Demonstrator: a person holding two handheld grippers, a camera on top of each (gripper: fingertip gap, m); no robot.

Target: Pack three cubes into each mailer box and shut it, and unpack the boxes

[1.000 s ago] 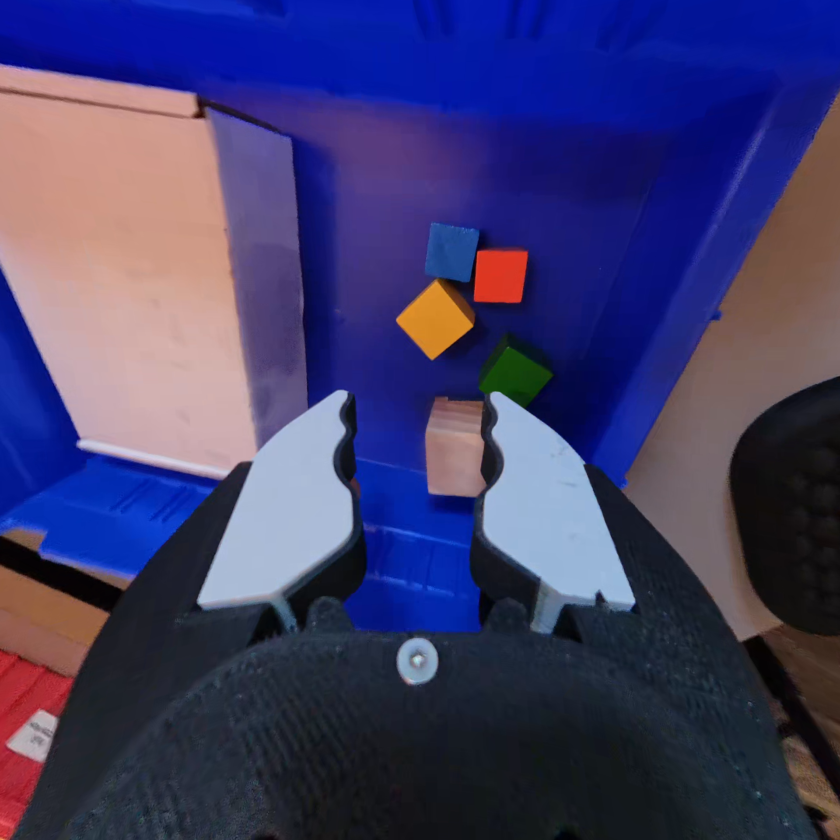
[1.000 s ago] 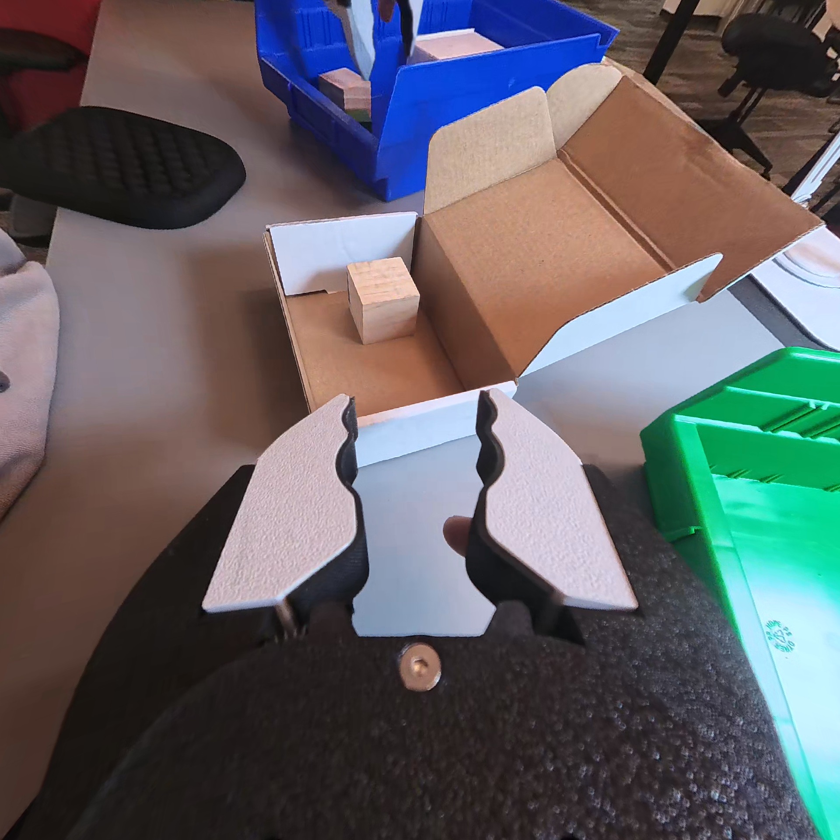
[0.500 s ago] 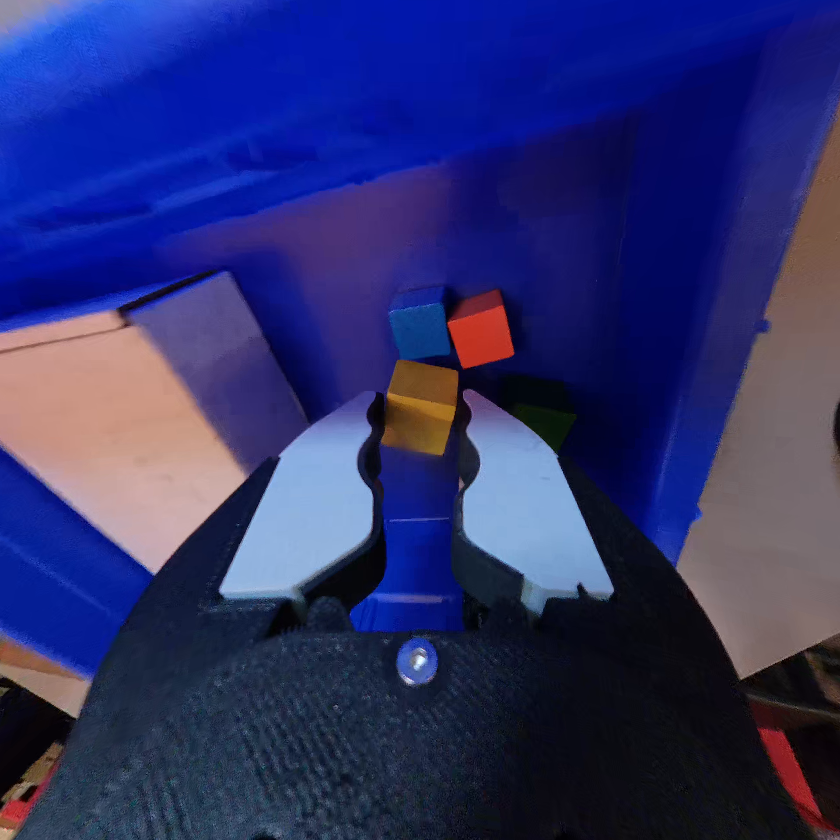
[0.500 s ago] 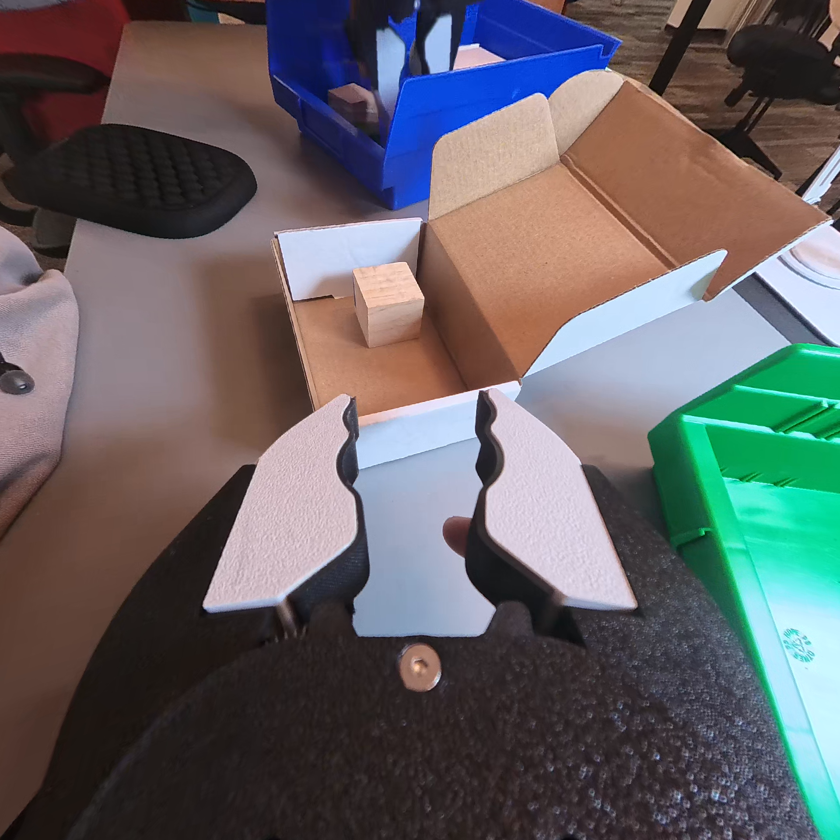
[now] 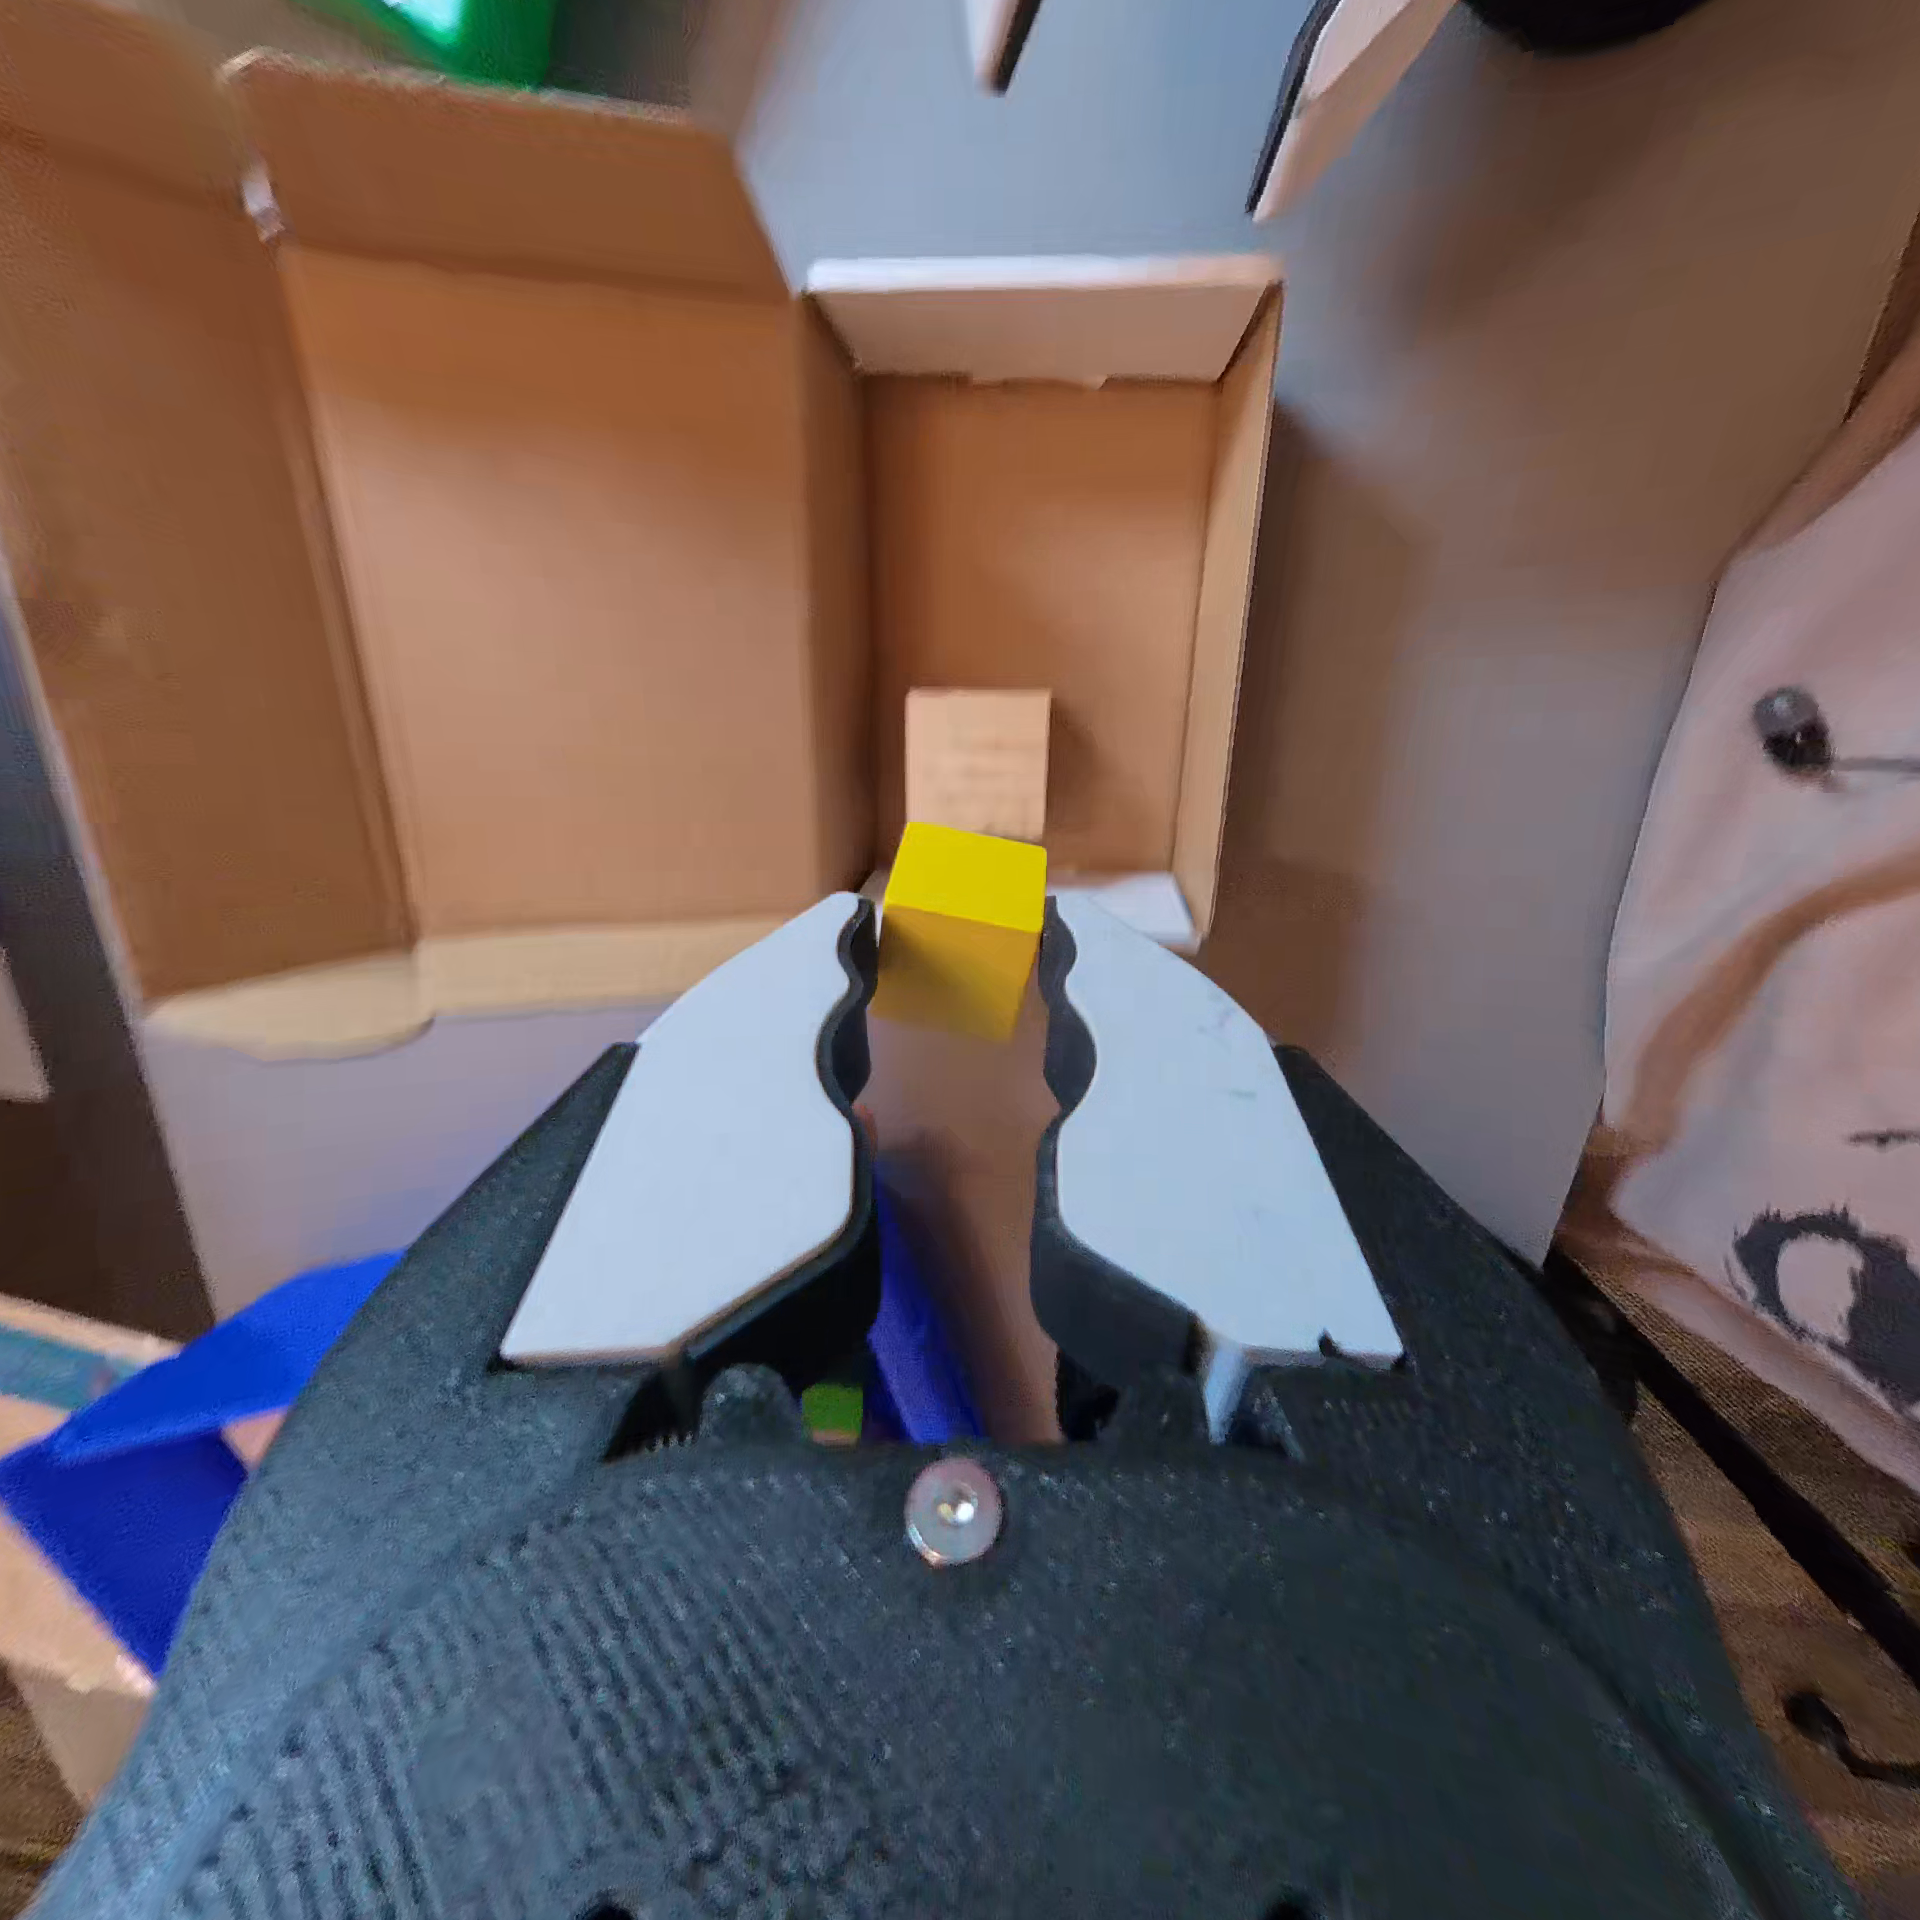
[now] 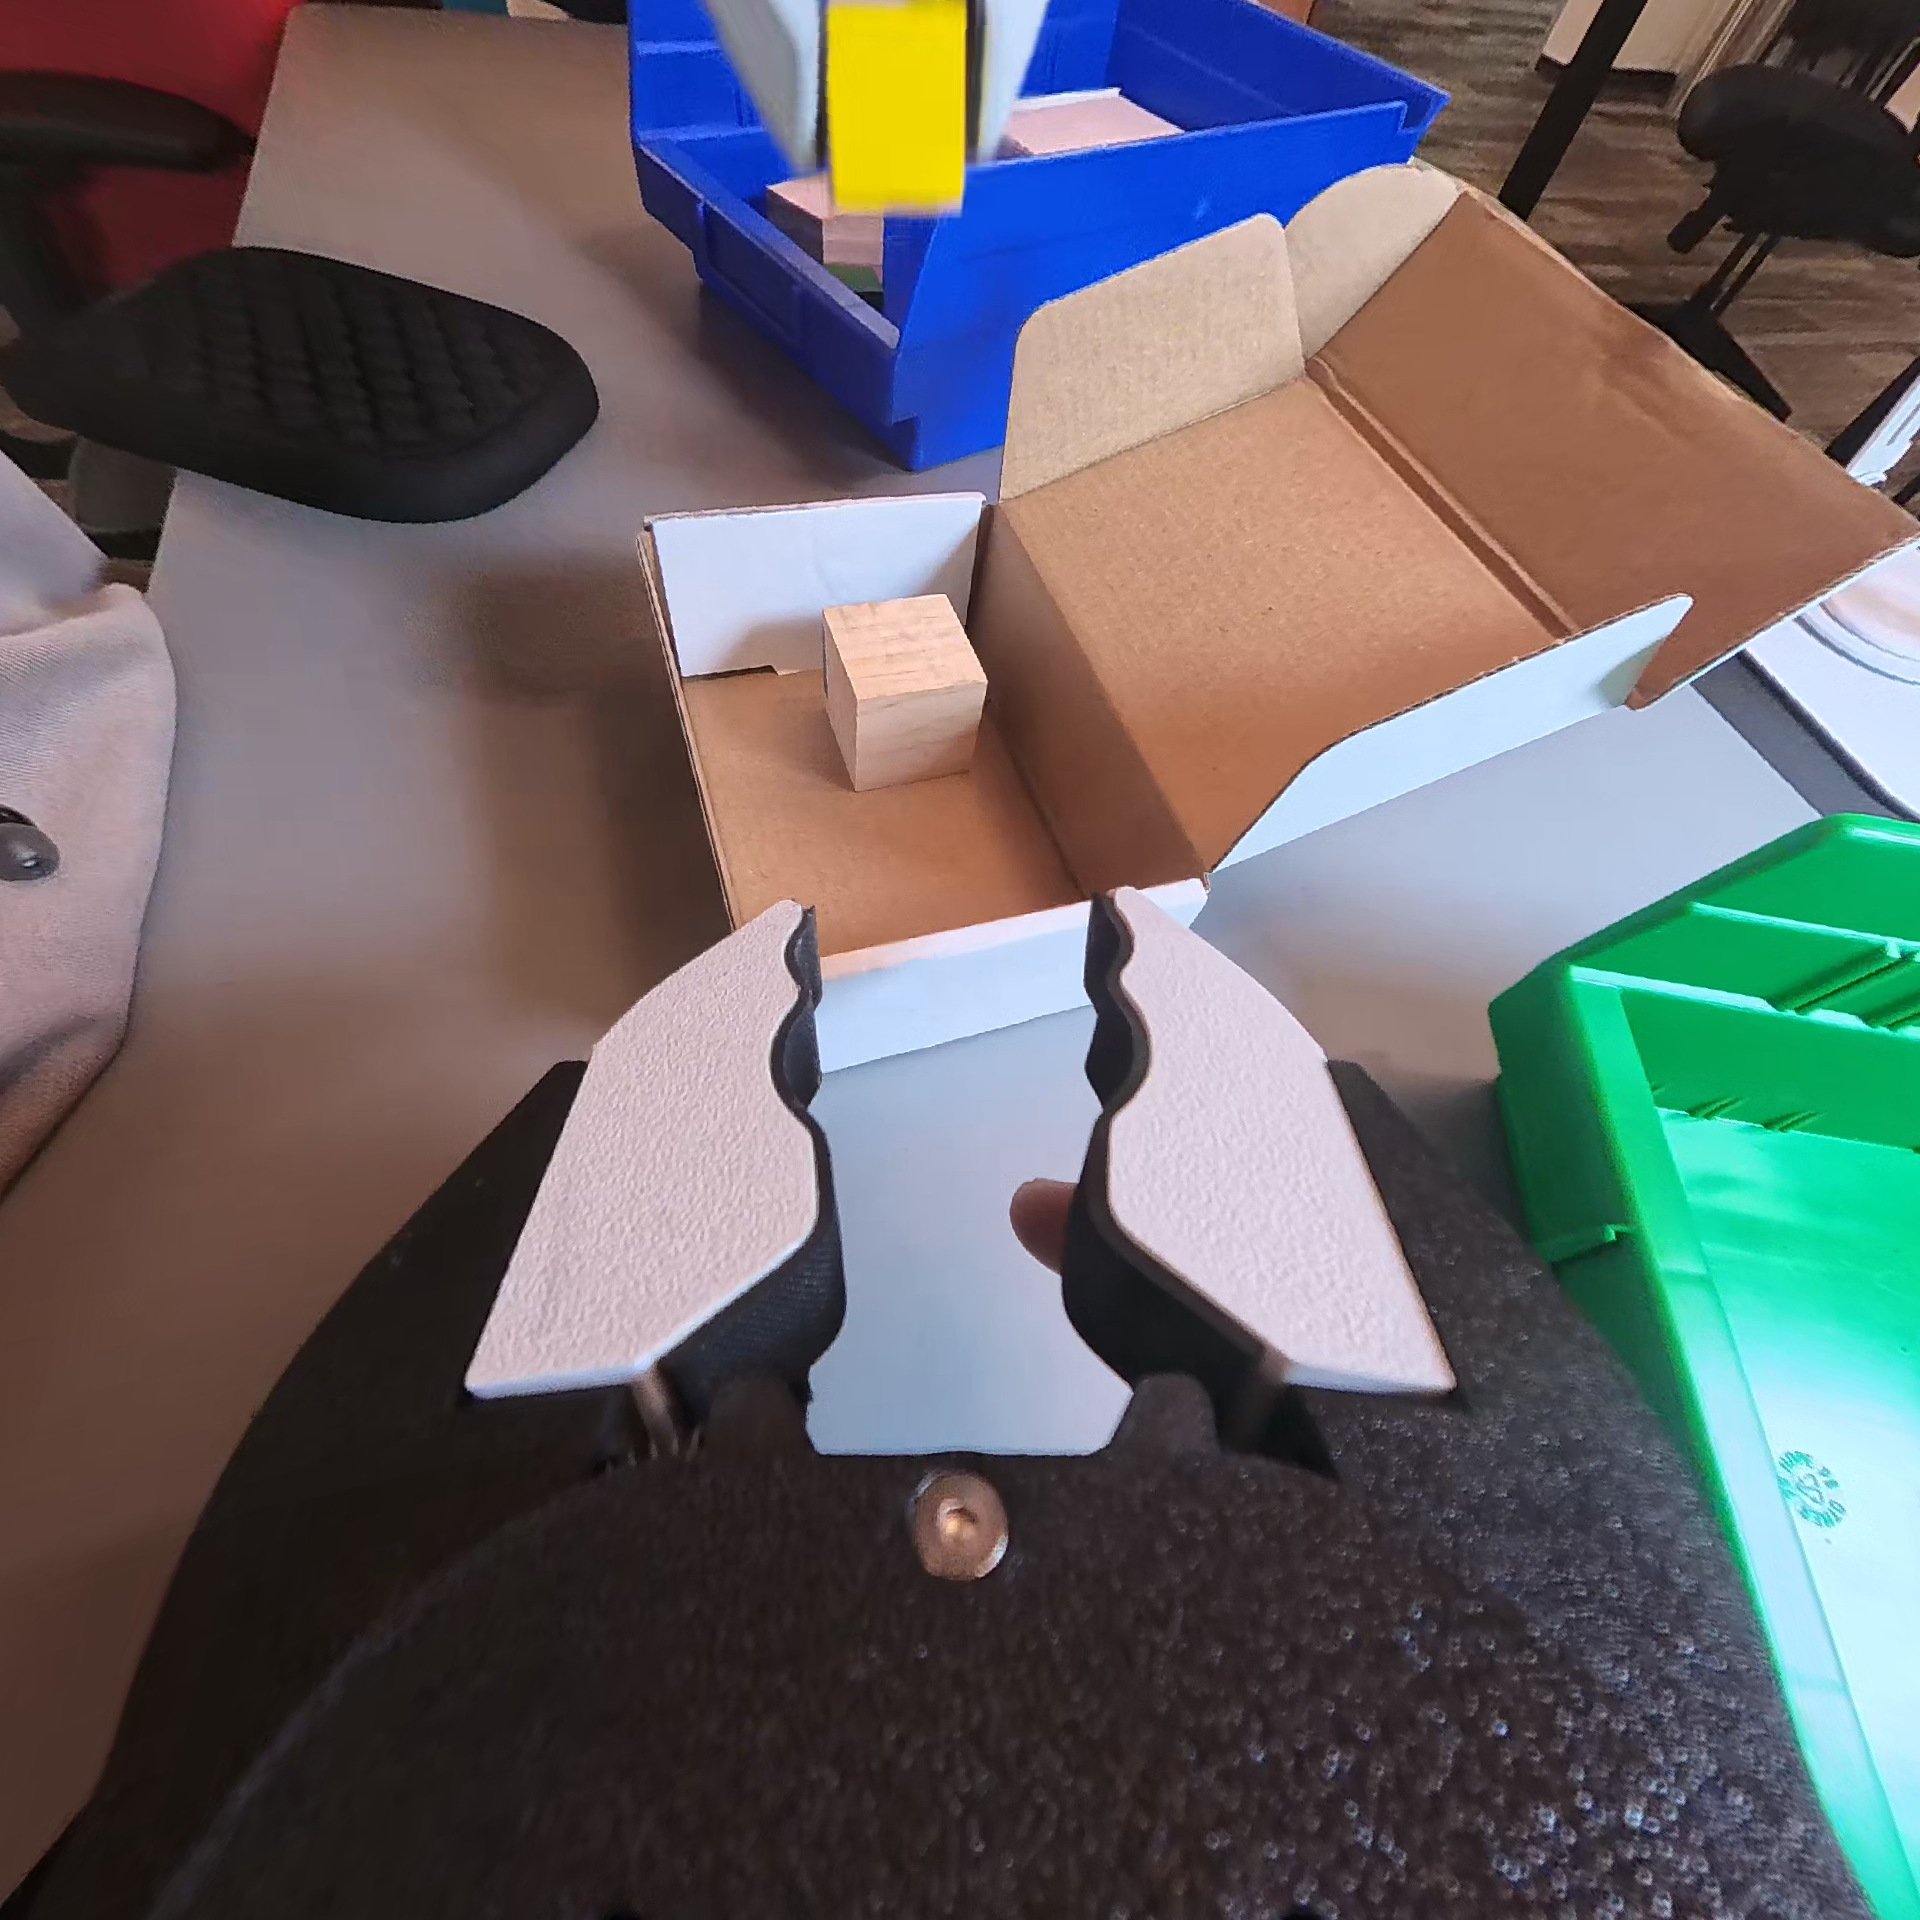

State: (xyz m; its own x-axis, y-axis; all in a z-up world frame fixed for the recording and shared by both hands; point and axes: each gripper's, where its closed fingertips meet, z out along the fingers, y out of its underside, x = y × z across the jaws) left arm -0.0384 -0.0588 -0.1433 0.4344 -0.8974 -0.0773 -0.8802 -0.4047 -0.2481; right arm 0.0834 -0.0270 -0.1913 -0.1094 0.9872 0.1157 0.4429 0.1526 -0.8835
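My left gripper (image 5: 958, 925) is shut on a yellow cube (image 5: 961, 930) and holds it in the air just short of the open mailer box (image 5: 1231, 582). In the right wrist view the same cube (image 6: 896, 104) hangs high above the blue bin (image 6: 1091, 229). A plain wooden cube (image 6: 902, 688) stands inside the mailer box (image 6: 1039, 961) near its far wall; it also shows in the left wrist view (image 5: 977, 764). The box lid (image 6: 1455, 499) lies open to the right. My right gripper (image 6: 951, 935) is open and empty at the box's near wall.
The blue bin holds a wooden block (image 6: 821, 213), a green cube and a closed box (image 6: 1081, 125). A green bin (image 6: 1745, 1195) stands at the right. A black chair seat (image 6: 301, 384) and grey cloth (image 6: 73, 831) lie at the left table edge. Spacing between my two grippers at the tips: around 15 cm.
My left gripper closed on the yellow cube in the blue bin, lifted it out and swung toward the open mailer box. My right gripper has stayed in place, open.
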